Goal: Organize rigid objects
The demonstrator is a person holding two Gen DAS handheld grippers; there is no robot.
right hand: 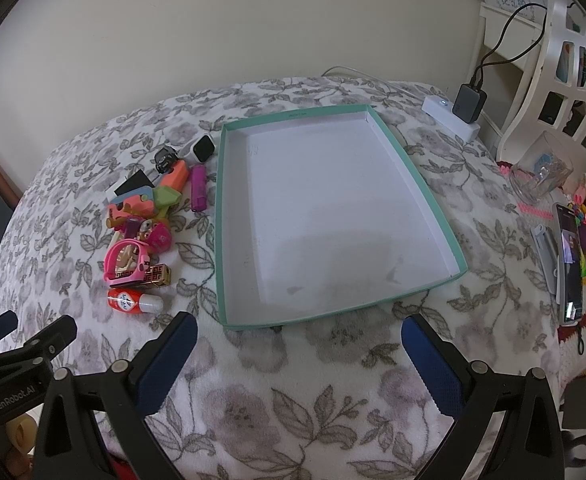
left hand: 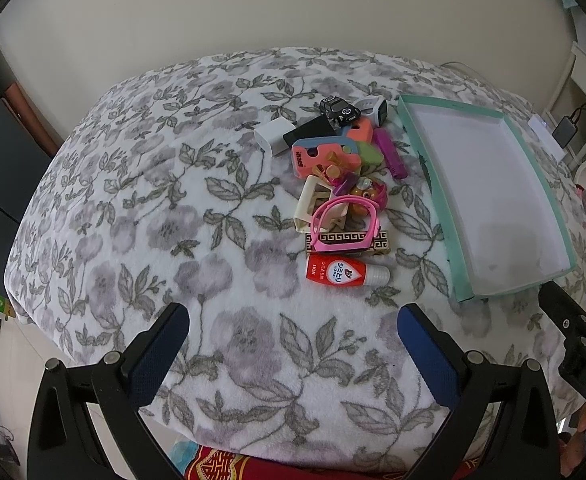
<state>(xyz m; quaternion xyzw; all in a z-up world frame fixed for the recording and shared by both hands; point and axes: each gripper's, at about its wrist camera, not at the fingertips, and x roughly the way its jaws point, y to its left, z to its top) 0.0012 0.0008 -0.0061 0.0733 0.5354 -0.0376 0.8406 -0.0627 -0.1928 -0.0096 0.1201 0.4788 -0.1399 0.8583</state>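
Observation:
A pile of small rigid things lies on the floral blanket: a red bottle (left hand: 341, 273) (right hand: 133, 301) nearest me, a pink band (left hand: 343, 222) (right hand: 127, 260) on a gold patterned box (left hand: 349, 245), an orange case (left hand: 325, 154), a purple stick (left hand: 391, 152) (right hand: 198, 188), a black toy car (left hand: 339, 109) and a white charger (left hand: 273, 135). To their right stands a shallow teal-rimmed tray (left hand: 431, 184) (right hand: 223, 216), white inside with nothing in it. My left gripper (left hand: 293, 328) hangs open short of the bottle. My right gripper (right hand: 299, 334) is open before the tray's near rim.
A white power strip (right hand: 451, 120) with a black plug sits behind the tray. At the right edge lie a glass jar (right hand: 541, 170), a phone (right hand: 571, 260) and small toys. A white shelf (right hand: 565, 64) stands by the back wall.

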